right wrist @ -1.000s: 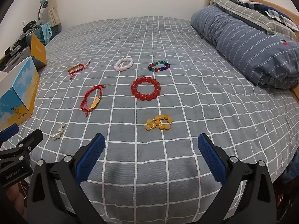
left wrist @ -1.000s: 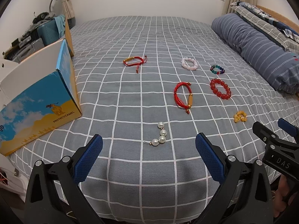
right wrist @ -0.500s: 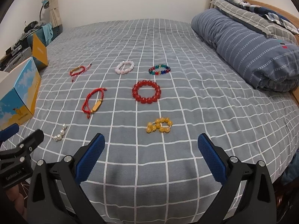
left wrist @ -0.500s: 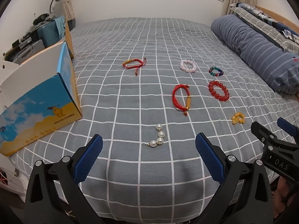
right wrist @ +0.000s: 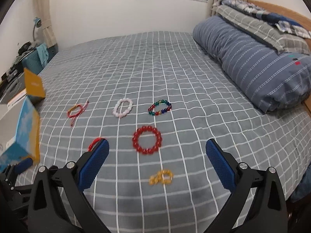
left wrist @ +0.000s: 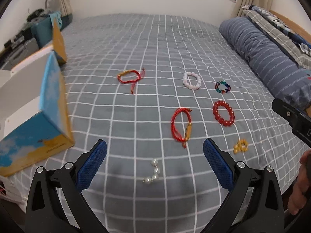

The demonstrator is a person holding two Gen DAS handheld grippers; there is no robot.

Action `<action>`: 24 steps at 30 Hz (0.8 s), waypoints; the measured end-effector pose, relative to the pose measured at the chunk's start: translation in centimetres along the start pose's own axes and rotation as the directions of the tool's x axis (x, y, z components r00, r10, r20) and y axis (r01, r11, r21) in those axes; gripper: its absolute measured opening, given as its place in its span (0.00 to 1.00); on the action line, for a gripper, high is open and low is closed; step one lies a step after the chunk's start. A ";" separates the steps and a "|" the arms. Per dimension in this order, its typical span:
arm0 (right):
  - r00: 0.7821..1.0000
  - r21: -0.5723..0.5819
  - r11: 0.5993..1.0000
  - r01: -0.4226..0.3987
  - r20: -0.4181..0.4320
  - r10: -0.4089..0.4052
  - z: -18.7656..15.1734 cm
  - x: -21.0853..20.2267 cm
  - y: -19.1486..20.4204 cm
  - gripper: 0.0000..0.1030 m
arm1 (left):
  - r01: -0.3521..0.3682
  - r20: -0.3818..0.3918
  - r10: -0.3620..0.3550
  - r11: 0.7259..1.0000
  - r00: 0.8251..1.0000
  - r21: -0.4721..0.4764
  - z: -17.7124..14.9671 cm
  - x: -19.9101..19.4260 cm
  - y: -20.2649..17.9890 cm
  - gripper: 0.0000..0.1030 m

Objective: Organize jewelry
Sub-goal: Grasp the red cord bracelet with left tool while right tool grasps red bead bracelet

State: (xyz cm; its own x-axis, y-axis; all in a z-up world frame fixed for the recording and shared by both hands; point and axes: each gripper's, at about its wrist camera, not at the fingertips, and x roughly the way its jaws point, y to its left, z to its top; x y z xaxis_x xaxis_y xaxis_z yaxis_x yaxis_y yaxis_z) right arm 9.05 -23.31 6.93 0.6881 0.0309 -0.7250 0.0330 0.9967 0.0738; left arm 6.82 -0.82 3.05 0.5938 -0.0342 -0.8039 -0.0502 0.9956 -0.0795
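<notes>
Several bracelets lie on the grey checked bed. A pearl string (left wrist: 152, 172) lies nearest, between the fingers of my open, empty left gripper (left wrist: 154, 161). Beyond it lie a red cord bracelet with a gold tube (left wrist: 181, 125), a red bead bracelet (left wrist: 223, 113), a yellow bead bracelet (left wrist: 241, 146), a white bead bracelet (left wrist: 192, 81), a multicolour bead bracelet (left wrist: 223, 86) and a thin red cord bracelet (left wrist: 129, 76). My right gripper (right wrist: 157, 160) is open and empty, just above the yellow bracelet (right wrist: 161, 177) and near the red bead bracelet (right wrist: 147, 139).
An open blue and yellow cardboard box (left wrist: 35, 104) stands at the bed's left edge. A rolled striped duvet (right wrist: 252, 62) lies along the right side. Clutter and a teal case (left wrist: 44, 31) stand beyond the left edge.
Both grippers have moved forward and lower over the bed, so the bracelets appear closer. Both stay open. No bracelet has moved.
</notes>
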 end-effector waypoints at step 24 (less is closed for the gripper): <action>0.962 -0.086 0.993 0.081 -0.254 -0.100 -0.3 15.5 -0.7 0.52 | 0.082 -0.189 -0.047 0.980 0.981 0.183 3.3 13.1 -3.8 0.95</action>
State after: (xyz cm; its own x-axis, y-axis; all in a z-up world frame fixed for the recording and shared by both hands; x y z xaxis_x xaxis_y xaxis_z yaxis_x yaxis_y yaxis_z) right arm 19.53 -23.54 -4.58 0.4743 -0.0512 -0.8789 0.0264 0.9987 -0.0440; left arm 17.38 -4.73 -5.23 0.4334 -0.0968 -0.8960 0.1468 0.9885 -0.0357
